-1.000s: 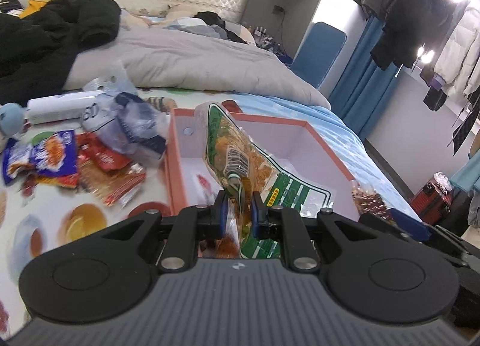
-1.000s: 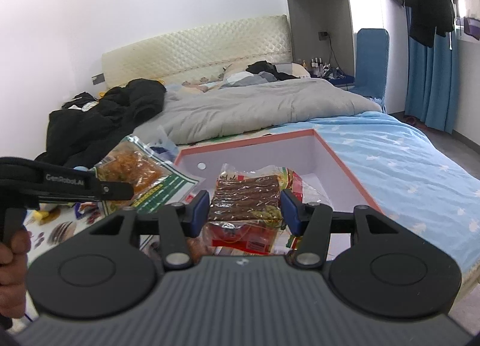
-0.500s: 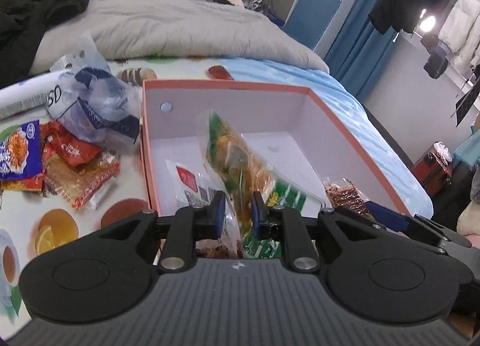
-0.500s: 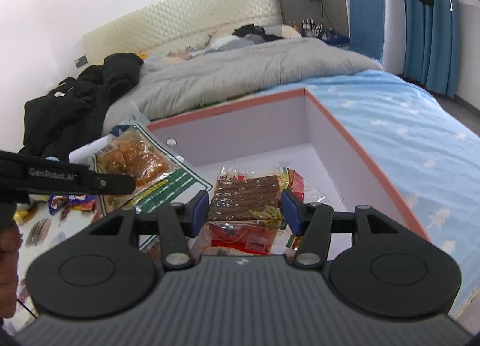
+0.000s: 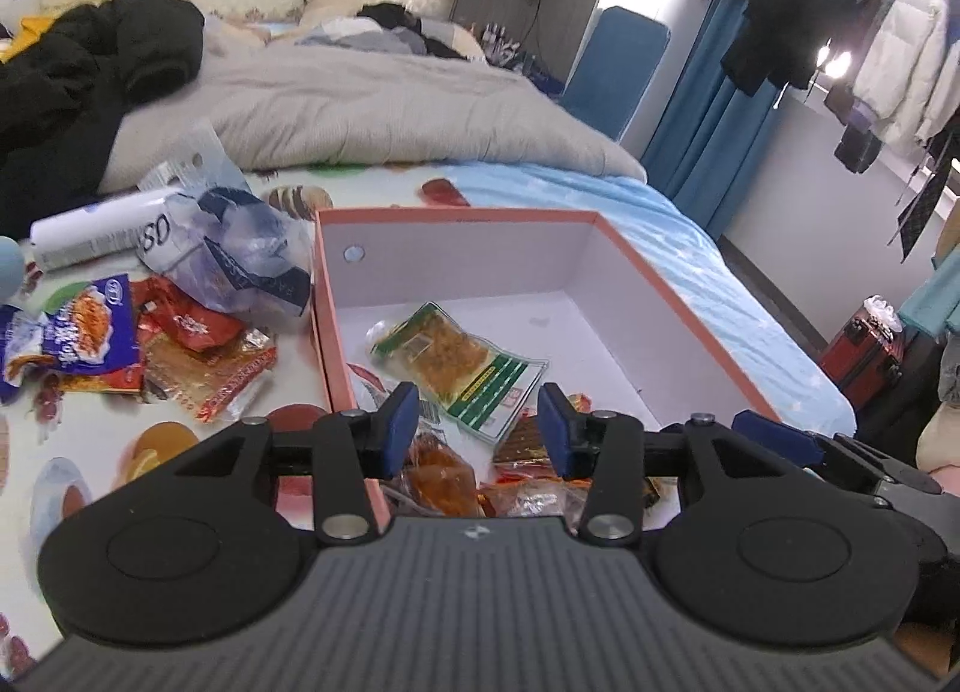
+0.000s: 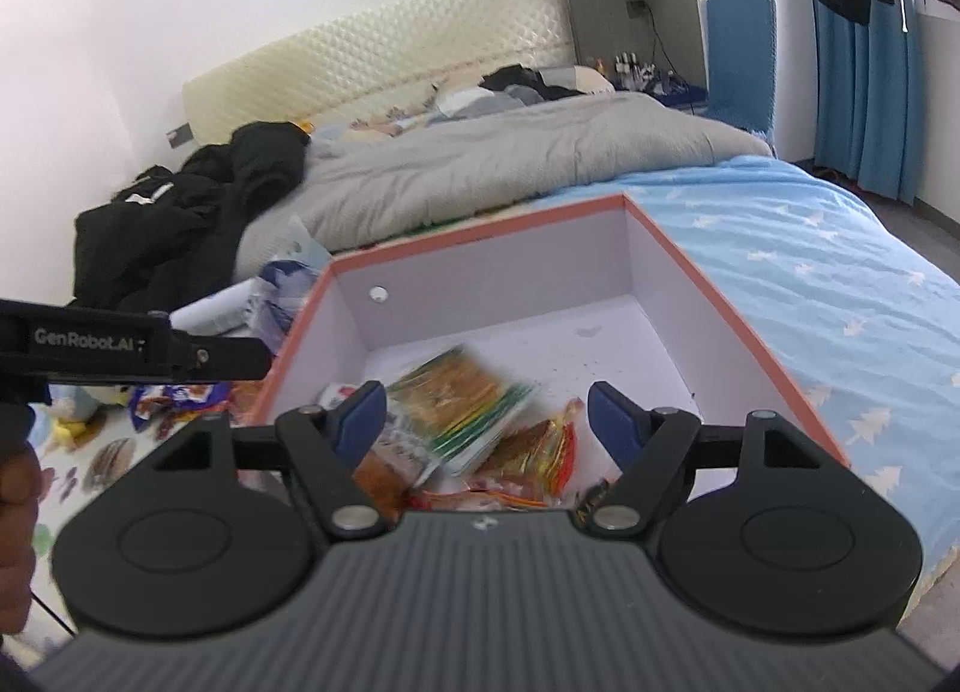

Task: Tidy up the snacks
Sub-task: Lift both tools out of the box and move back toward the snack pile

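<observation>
Left gripper: the jaws are opening, stand about half apart, and hold nothing. The green-and-yellow snack packet lies flat on the box floor ahead of them, clear of both pads.

Right gripper: the jaws are opening, stand wide, and hold nothing. The red-brown snack packet lies below and between them, on top of other wrappers at the near end of the box; no pad presses on it.

Container: the orange-rimmed box sits on the bed with its lid off. Its far half is bare white floor.

Remaining stock: the loose snack pile lies on the printed sheet just left of the box, beside a crumpled clear bag and a white tube.

Handling assessment:
- The packets appear light, thin and soft. Expect them to bend and hang from any grip point.
- Film wrappers are likely slippery. Overlapping packets may lift together or slide.
- Contents look brittle; moderate closing force is advisable.

Recommended grip: take a packet by a sealed edge or corner that stands free of its neighbours, with the pads across the seam.
</observation>
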`<state>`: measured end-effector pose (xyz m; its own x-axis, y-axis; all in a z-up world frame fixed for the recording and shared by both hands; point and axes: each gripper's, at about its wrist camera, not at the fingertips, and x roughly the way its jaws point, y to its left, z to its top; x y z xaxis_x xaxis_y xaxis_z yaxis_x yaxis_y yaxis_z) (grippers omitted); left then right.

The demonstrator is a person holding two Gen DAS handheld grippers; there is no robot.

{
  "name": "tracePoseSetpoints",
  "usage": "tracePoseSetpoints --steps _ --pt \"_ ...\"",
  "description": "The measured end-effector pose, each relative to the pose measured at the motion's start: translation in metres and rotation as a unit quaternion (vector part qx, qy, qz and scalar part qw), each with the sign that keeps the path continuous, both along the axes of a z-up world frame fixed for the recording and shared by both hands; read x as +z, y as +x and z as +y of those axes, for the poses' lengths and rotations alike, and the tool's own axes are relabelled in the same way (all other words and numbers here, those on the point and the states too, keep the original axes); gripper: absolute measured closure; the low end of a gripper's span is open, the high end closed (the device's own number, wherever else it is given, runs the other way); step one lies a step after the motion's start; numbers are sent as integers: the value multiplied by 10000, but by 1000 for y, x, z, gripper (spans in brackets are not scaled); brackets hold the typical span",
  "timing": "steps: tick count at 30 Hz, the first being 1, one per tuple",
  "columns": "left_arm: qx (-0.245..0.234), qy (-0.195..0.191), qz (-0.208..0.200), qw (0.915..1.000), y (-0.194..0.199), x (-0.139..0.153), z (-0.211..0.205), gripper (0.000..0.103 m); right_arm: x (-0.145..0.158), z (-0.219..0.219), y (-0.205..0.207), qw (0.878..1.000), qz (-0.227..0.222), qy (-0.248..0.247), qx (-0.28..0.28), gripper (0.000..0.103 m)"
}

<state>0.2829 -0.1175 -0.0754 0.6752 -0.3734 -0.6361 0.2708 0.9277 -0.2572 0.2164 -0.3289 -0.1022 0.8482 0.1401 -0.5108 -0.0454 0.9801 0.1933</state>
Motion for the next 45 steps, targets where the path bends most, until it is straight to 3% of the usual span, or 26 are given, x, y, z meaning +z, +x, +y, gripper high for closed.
tracePoseSetpoints --steps 15,40,45 --pt "198 -62 -460 9987 -102 39 42 54 34 35 -71 9983 -467 88 337 27" --pt "763 8 -579 9954 -220 43 93 54 33 80 -147 9942 -488 92 956 27" --pt "1001 18 -391 9942 -232 30 111 53 25 91 -158 9927 -370 61 1145 27"
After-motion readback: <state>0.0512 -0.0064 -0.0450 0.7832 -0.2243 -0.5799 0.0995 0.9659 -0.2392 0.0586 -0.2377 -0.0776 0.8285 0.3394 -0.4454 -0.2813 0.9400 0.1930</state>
